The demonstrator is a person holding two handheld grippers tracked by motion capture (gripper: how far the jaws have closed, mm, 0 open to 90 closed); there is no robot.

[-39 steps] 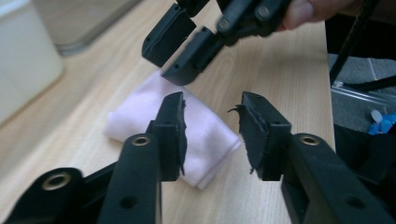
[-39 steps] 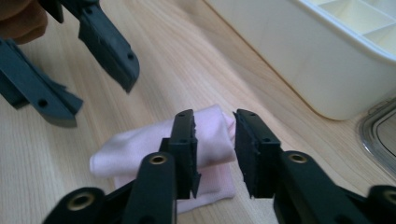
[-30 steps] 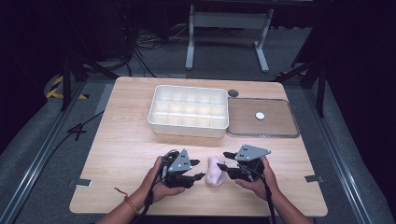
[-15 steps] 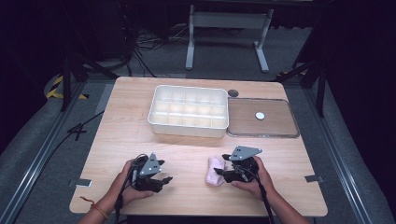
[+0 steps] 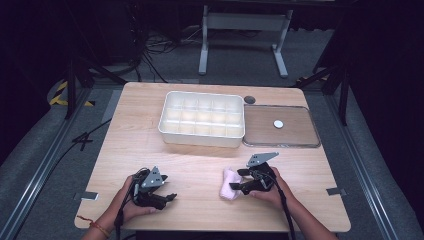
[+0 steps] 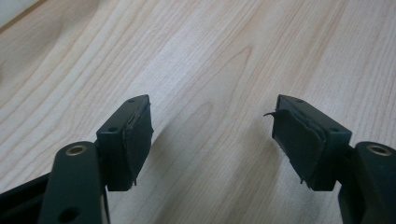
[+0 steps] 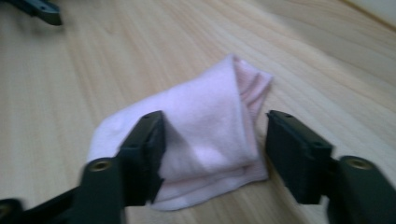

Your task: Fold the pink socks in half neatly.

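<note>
A folded pale pink cloth (image 5: 229, 185) lies flat on the wooden table (image 5: 200, 165), near its front edge. My right gripper (image 5: 239, 180) is low over it from the right. In the right gripper view the cloth (image 7: 210, 107) sits between the jaws of my right gripper (image 7: 215, 140). The left pad rests against the fabric and the right pad stands clear of it; these jaws have just been closing. My left gripper (image 5: 167, 189) is well left of the cloth. Its jaws (image 6: 210, 135) have just been opening and hold nothing over bare wood.
A white tray with several compartments (image 5: 202, 137) stands at the middle back. A clear flat lid (image 5: 300, 137) with a small white disc (image 5: 278, 123) lies to its right. A dark round hole (image 5: 249, 99) is behind them. The table's front edge is close under both hands.
The left gripper has let go of the cloth and moved left and down, away from it. The cloth has come down onto the table with the right gripper lowered over it.
</note>
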